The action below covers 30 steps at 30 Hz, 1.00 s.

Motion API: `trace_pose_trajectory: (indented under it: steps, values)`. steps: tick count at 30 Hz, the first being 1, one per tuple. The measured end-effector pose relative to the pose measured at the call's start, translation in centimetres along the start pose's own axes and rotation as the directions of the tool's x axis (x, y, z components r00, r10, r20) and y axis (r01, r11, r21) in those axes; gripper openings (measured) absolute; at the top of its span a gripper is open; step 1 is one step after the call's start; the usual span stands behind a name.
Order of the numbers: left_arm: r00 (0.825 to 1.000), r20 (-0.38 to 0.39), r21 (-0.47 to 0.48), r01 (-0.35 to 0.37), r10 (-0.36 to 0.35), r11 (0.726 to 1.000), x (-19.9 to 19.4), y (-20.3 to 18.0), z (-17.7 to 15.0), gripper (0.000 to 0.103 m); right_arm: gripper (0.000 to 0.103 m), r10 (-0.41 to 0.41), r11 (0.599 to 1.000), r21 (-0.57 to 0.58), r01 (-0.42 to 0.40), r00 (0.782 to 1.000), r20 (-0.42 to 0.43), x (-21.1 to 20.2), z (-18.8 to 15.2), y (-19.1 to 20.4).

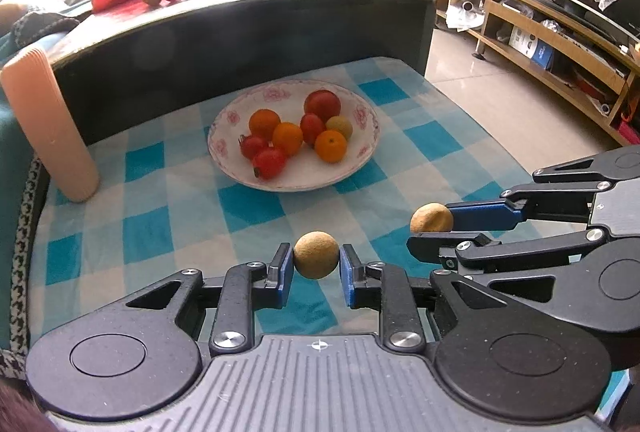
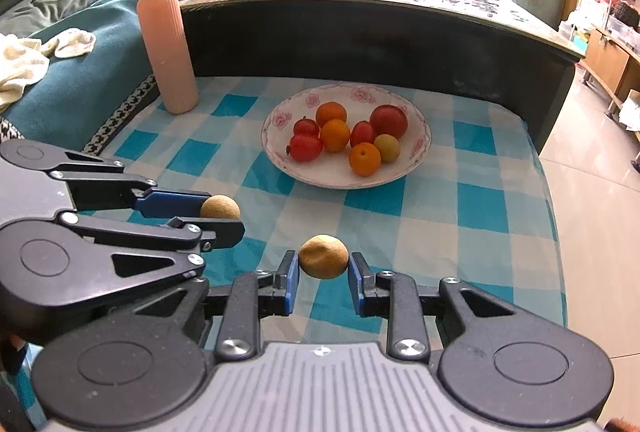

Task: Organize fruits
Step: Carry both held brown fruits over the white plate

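Fruits are mostly gathered in the white floral plate [image 1: 360, 156], which is sitting on the blue-and-white checked cloth [image 1: 168, 232]: several orange citrus, several red tomato-like fruits and one pale yellow-green fruit, clustered toward the middle. Two brown, rough-skinned round fruits are outstanding, one in each tool.

The left gripper [image 1: 316, 262] is holding the first brown fruit [image 1: 316, 259] between its blue pads, jaws closed down to the fruit's width, with contact on both sides near its widest part. The right gripper [image 2: 323, 264] is holding the second brown fruit [image 2: 323, 256] in the same way; its left pad is touching, and on the right side I am seeing what may be a thin gap, so full contact there cannot be confirmed. Both fruits are being carried near the front of the cloth, well short of the plate; whether they are clear of the cloth cannot be told.

Judgement: the step in hand is delivery of both fruits to the plate. The two tools are working just beside one another, so entering the plate one at a time is advisable. Free space is showing along the near rim and on the left of the pile; lowering there, rather than onto the heap, is reducing the chance of knocking round fruit loose. Release should come only once each fruit is low inside the rim, with the jaws opening slowly, since these will roll. The pink ribbed cylinder [image 2: 168, 52] at the far left of the cloth is standing clear of the route.
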<state>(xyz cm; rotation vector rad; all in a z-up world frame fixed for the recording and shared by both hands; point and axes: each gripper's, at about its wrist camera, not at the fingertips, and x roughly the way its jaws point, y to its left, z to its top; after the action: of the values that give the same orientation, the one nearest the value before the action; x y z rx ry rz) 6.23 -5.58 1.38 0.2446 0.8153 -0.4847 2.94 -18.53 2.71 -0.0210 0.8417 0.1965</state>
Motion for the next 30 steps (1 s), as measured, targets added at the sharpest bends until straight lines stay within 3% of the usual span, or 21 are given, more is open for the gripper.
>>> trace_pose_trajectory:
  steps: [30]
  values:
    - [0.997,0.045,0.001,-0.067,0.067,0.998,3.4,2.3,6.1,0.03,0.043,-0.043,0.998,0.054,0.039,0.997,0.06,4.2,6.3,-2.3]
